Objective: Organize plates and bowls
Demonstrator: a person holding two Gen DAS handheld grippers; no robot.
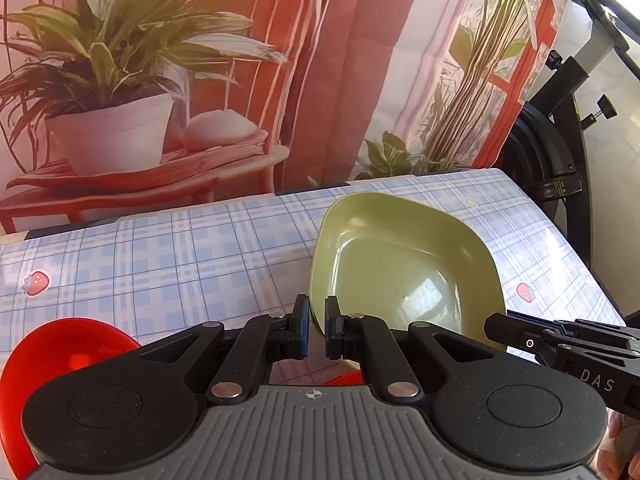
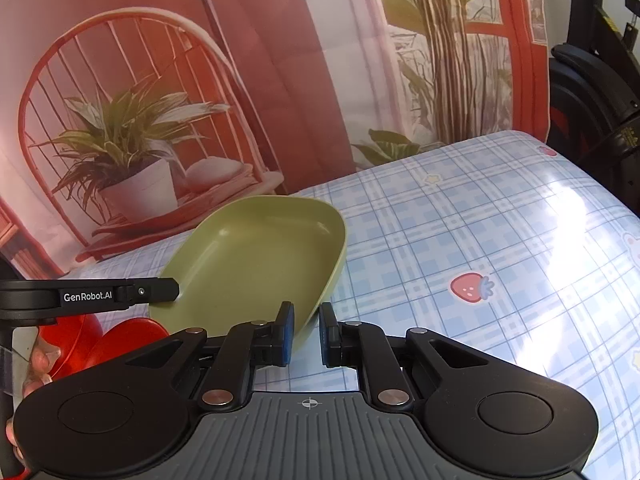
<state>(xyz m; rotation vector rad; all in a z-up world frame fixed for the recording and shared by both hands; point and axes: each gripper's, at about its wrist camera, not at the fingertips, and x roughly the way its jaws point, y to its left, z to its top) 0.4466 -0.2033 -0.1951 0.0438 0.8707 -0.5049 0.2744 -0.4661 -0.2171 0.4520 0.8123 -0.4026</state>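
A green squarish plate (image 1: 404, 264) is held tilted above the checked tablecloth (image 1: 160, 256). My left gripper (image 1: 316, 330) is shut on its near left rim, the rim running between the blue pads. My right gripper (image 2: 306, 334) is shut on the plate's (image 2: 256, 264) opposite rim. The right gripper also shows at the right edge of the left wrist view (image 1: 560, 340), and the left gripper shows at the left of the right wrist view (image 2: 100, 294). Red bowls (image 1: 60, 356) sit low at the left, below the plate; they show in the right wrist view too (image 2: 104, 344).
A printed backdrop with a potted plant and chair (image 1: 120, 100) hangs behind the table. A black exercise machine (image 1: 560, 152) stands past the table's right edge. The tablecloth (image 2: 500, 240) spreads out to the right of the plate.
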